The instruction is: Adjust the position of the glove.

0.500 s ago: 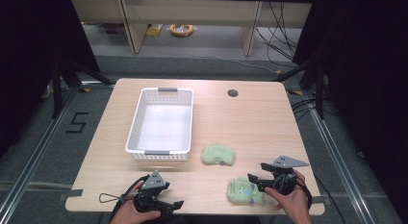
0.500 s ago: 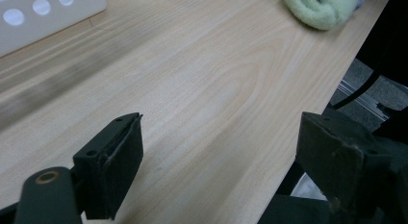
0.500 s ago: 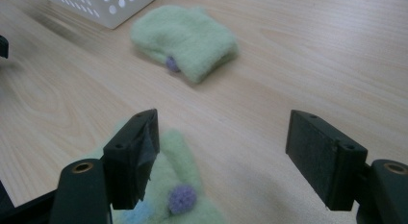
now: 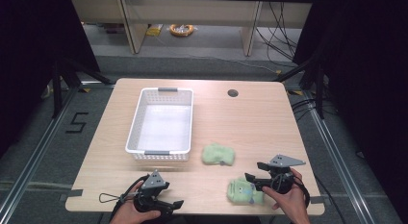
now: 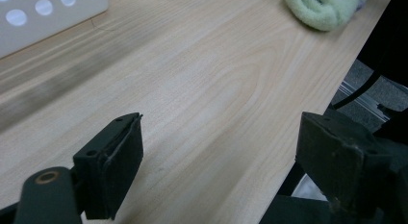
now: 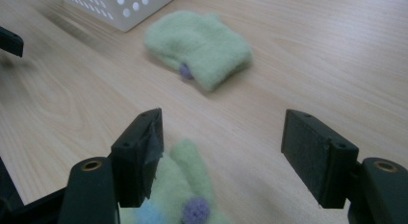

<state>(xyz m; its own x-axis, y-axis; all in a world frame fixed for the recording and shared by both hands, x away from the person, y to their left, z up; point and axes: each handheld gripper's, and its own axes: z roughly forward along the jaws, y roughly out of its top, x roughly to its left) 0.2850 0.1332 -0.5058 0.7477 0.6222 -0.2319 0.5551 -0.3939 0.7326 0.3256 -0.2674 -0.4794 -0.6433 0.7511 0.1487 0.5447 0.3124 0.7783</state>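
Two fuzzy green mittens lie on the wooden table point(image 4: 255, 123). One mitten point(image 4: 218, 154) point(image 6: 199, 48) rests near the white basket point(image 4: 163, 120). The other mitten point(image 4: 244, 191) point(image 6: 185, 185), with a purple dot on it, lies at the front edge. My right gripper point(image 4: 253, 171) point(image 6: 223, 137) stands open over it, and the mitten's tip lies between the jaws beside the left pad, not pinched. My left gripper point(image 4: 171, 206) point(image 5: 221, 142) is open low over bare wood at the front left, with nothing between its jaws.
The basket point(image 5: 43, 17) point(image 6: 120, 5) is empty and stands left of centre. A round cable hole point(image 4: 233, 93) sits at the back right. The table's front edge runs close under both hands. Cables trail from each gripper, and dark floor surrounds the table.
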